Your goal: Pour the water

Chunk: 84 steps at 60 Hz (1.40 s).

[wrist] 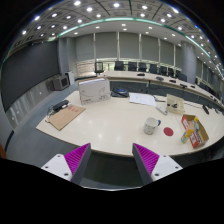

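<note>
Beyond open gripper (108, 158): metal mug (151, 126) on table (110, 125), contents unclear.

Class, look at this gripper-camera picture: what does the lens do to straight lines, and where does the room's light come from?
Gripper view: the wide-angle lens bends the table edge and far wall into curves; light comes from rows of ceiling lights, evenly, so the cup throws only a faint shadow; the open gripper hangs above the near table edge.
</note>
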Each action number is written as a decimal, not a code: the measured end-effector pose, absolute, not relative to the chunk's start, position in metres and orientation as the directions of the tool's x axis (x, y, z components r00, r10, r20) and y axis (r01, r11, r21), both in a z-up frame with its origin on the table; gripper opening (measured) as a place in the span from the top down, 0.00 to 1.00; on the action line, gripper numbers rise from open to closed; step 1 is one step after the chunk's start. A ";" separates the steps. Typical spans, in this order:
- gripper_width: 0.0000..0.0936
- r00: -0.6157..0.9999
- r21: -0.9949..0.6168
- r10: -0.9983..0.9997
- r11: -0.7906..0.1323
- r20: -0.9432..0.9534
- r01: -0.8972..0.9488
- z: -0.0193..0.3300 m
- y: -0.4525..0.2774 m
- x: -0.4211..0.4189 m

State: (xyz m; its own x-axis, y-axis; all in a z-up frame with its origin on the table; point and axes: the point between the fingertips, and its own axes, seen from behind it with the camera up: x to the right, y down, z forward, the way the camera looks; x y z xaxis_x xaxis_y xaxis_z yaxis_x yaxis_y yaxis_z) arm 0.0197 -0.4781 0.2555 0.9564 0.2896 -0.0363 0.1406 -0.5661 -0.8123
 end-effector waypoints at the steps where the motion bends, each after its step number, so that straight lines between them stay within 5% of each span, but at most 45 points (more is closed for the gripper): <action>1: 0.08 0.960 -0.813 0.279 -0.567 -0.034 0.136 0.253 -0.483 0.026; 20: 0.08 0.999 -0.818 0.025 -0.575 -0.024 -0.005 0.226 -0.442 0.211; 38: 0.08 0.993 -0.841 -0.115 -0.539 0.032 -0.036 0.158 -0.368 0.397; 63: 0.08 0.999 -0.892 -0.049 -0.452 -0.004 -0.026 0.070 -0.194 0.494; 67: 0.15 0.999 -0.895 -0.037 -0.445 -0.001 -0.018 0.056 -0.177 0.495; 73: 0.44 1.000 -0.907 -0.020 -0.420 -0.009 -0.016 0.048 -0.161 0.493; 84: 0.54 0.999 -0.923 -0.025 -0.384 0.042 0.029 0.054 -0.155 0.493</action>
State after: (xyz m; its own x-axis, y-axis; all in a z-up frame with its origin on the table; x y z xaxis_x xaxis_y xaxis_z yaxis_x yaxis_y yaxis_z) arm 0.4926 -0.1549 0.0540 0.9988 -0.0248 0.0416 0.0289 -0.3835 -0.9231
